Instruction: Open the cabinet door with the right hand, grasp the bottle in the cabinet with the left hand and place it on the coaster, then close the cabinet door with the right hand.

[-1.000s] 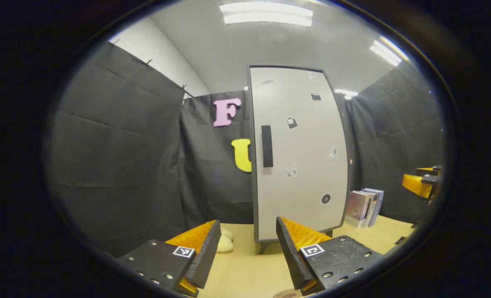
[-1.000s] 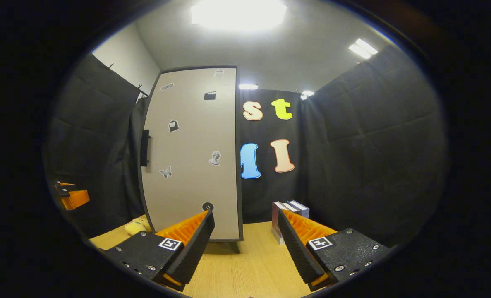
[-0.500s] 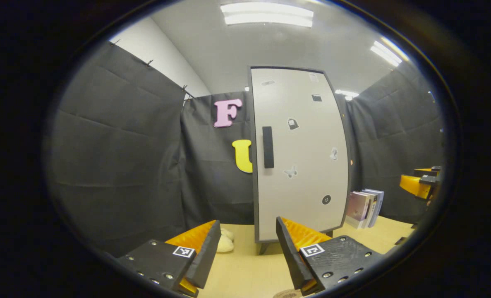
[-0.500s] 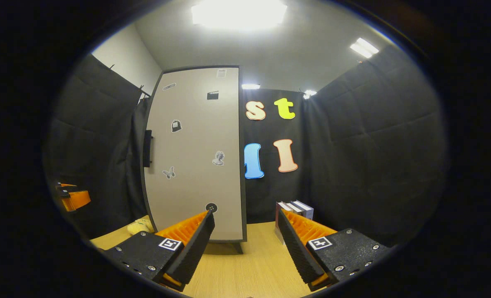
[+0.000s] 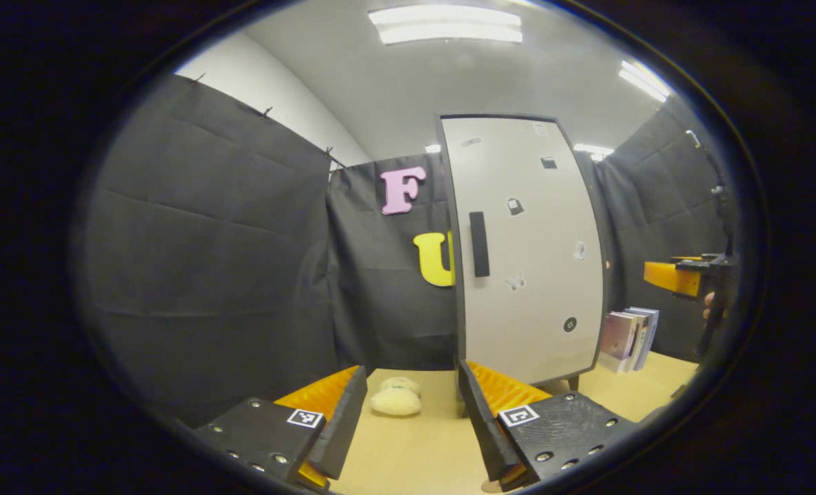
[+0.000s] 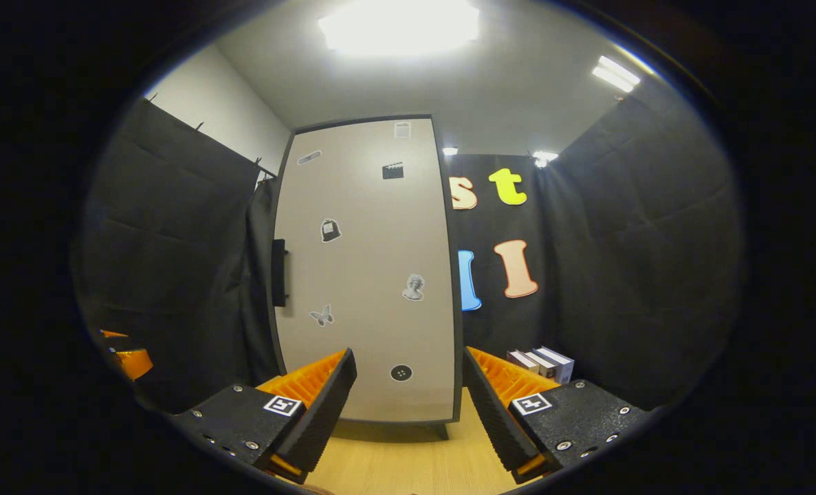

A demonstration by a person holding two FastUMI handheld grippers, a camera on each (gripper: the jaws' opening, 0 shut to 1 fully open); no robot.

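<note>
Down front, I had my left gripper (image 5: 413, 419) spread and holding nothing, my right gripper (image 6: 408, 405) likewise parted. Past them on the table (image 5: 421, 447) lay a plush toy (image 5: 395, 401), then the cabinet door (image 6: 370, 275), shut, its handle (image 5: 478, 244) untouched, books (image 5: 631, 330) beside.

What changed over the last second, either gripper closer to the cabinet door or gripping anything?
The right gripper has moved in on the cabinet door: the door looks larger and more centred in the right gripper view. In the left gripper view the door has slid right, baring more of the plush toy. Nothing was grasped or released. Unchanged: both grippers open and empty, left gripper included; door shut, handle untouched; books beside the cabinet.
</note>
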